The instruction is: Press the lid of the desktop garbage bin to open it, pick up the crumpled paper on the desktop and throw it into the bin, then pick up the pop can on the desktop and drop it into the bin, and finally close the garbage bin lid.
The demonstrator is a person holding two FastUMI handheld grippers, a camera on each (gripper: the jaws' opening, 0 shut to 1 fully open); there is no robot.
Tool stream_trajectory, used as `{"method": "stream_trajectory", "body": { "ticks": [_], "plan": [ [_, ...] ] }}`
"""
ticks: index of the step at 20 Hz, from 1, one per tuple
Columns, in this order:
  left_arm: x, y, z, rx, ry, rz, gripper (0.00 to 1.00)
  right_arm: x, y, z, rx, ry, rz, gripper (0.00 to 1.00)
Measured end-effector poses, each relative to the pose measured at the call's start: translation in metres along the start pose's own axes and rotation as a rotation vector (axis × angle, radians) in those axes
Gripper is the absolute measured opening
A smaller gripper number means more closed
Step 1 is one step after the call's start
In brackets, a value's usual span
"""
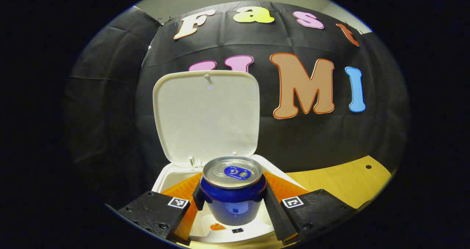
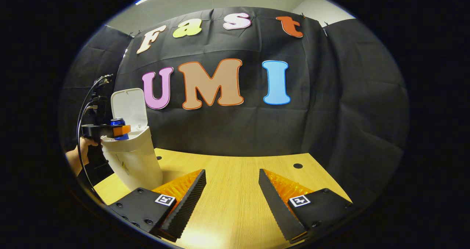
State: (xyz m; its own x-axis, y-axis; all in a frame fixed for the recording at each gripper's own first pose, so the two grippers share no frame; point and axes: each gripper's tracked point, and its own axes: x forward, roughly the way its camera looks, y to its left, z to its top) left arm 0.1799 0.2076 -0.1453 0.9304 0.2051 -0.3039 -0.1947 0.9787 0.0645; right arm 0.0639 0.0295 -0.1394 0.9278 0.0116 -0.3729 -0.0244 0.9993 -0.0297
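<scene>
Over the wooden table [image 2: 235, 205], left gripper [image 1: 232, 199] clamps the pop can [image 1: 232, 190] apparently above the open bin [image 2: 132, 161]; right gripper [image 2: 232, 194] spread wide.

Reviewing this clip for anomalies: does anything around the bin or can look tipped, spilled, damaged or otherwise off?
Nothing stands out. The left gripper holds the pop can upright over the open bin, whose lid stands raised. One small orange mark lies inside the bin; I cannot tell what it is. The right gripper is open above the table.

The pale wooden table [image 2: 235, 190] carries the white garbage bin [image 2: 134, 161] near its left edge.
</scene>
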Motion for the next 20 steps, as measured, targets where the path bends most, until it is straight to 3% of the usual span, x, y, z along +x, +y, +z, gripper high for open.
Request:
{"method": "stream_trajectory", "body": {
  "ticks": [3, 7, 8, 10, 14, 16, 17, 20],
  "plan": [
    [0.003, 0.003, -0.005, -0.049, -0.022, 0.003, 0.77, 0.000, 0.001, -0.003, -0.008, 0.015, -0.001, 0.97],
    [0.003, 0.010, -0.003, -0.019, -0.034, 0.036, 0.80, -0.002, 0.004, -0.003, -0.024, 0.019, 0.003, 0.97],
    [0.001, 0.010, 0.003, -0.008, -0.049, 0.039, 0.85, -0.002, 0.004, -0.001, -0.026, 0.015, 0.005, 0.97],
    [-0.007, 0.008, 0.027, 0.014, -0.107, 0.041, 0.96, -0.002, 0.005, 0.003, -0.024, 0.005, 0.010, 0.97],
    [-0.027, -0.004, 0.095, 0.044, -0.226, 0.004, 0.94, -0.001, 0.006, 0.007, -0.008, -0.012, 0.022, 0.97],
    [-0.039, -0.010, 0.136, 0.004, -0.289, -0.031, 0.94, -0.001, 0.008, 0.007, 0.001, -0.014, 0.031, 1.00],
    [-0.042, -0.011, 0.156, -0.022, -0.319, -0.045, 0.94, -0.001, 0.008, 0.007, 0.006, -0.016, 0.035, 0.97],
    [-0.043, 0.003, 0.202, -0.080, -0.354, -0.041, 0.94, -0.002, 0.007, 0.008, 0.013, -0.021, 0.039, 0.96]
  ]
}}
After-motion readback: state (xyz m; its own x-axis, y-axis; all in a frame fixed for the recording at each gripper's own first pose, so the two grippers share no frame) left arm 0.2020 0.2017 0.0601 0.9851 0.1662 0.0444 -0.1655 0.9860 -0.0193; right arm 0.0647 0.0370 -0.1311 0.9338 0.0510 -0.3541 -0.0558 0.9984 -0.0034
